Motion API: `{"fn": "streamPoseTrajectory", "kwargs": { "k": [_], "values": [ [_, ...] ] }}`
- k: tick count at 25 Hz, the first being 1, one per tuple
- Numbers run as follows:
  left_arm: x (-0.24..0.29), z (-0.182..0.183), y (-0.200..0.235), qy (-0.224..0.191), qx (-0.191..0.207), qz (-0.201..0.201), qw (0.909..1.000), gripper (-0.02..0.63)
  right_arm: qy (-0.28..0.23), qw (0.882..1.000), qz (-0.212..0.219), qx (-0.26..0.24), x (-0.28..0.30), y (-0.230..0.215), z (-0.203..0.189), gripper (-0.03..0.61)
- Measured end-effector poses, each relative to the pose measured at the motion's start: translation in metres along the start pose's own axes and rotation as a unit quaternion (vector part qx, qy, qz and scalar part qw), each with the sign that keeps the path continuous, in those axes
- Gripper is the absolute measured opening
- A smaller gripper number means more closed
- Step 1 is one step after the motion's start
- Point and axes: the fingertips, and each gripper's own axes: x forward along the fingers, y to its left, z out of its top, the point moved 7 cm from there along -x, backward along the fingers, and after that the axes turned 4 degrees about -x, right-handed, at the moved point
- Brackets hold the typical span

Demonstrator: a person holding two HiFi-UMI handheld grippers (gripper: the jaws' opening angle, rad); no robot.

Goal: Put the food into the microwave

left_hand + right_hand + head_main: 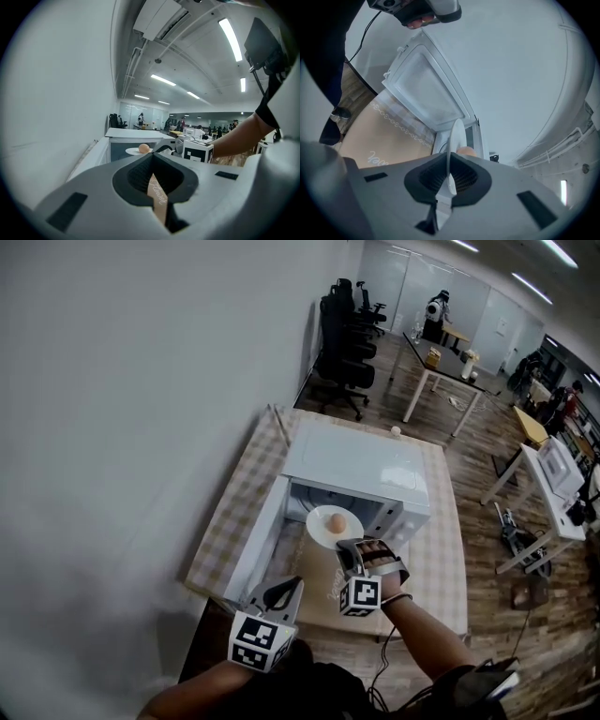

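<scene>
A white microwave [361, 465] stands on the table with its door [255, 545] swung open to the left. My right gripper [349, 554] is shut on the near rim of a white plate [323, 532] that carries a tan, egg-shaped piece of food [336, 520], level in front of the oven's opening. In the right gripper view the plate's rim [454, 140] runs edge-on between the pads, with the food [465, 151] beyond it. My left gripper [278, 596] hovers lower left, shut and empty. In its own view the left gripper [157, 187] faces the plate [135, 152] and food [144, 148].
A checked cloth [234, 512] covers the table, with a brown mat [314, 601] before the microwave. A pale wall [141, 409] runs along the left. Black office chairs [345, 352] and desks [441, 367] stand behind; another desk [553, 493] is at the right.
</scene>
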Motion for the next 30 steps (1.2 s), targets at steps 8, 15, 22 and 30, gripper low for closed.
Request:
{"fn": "streamPoseTrajectory", "kwargs": {
  "k": [8, 15, 22, 30],
  "values": [
    [0.040, -0.008, 0.005, 0.011, 0.021, 0.011, 0.9997, 0.008, -0.006, 1.000, 0.018, -0.003, 0.045, 0.005, -0.016, 0.018],
    [0.063, -0.010, 0.014, 0.023, 0.000, 0.019, 0.9996, 0.008, -0.005, 0.999, 0.033, 0.001, 0.080, 0.012, -0.030, 0.018],
    [0.078, -0.011, 0.025, 0.027, -0.005, 0.035, 0.9990, 0.008, -0.012, 0.999, 0.040, 0.009, 0.109, 0.015, -0.038, 0.018],
    [0.094, -0.017, 0.037, 0.047, -0.023, 0.052, 0.9973, 0.008, -0.016, 0.999, 0.043, 0.011, 0.138, 0.013, -0.044, 0.018]
  ]
}}
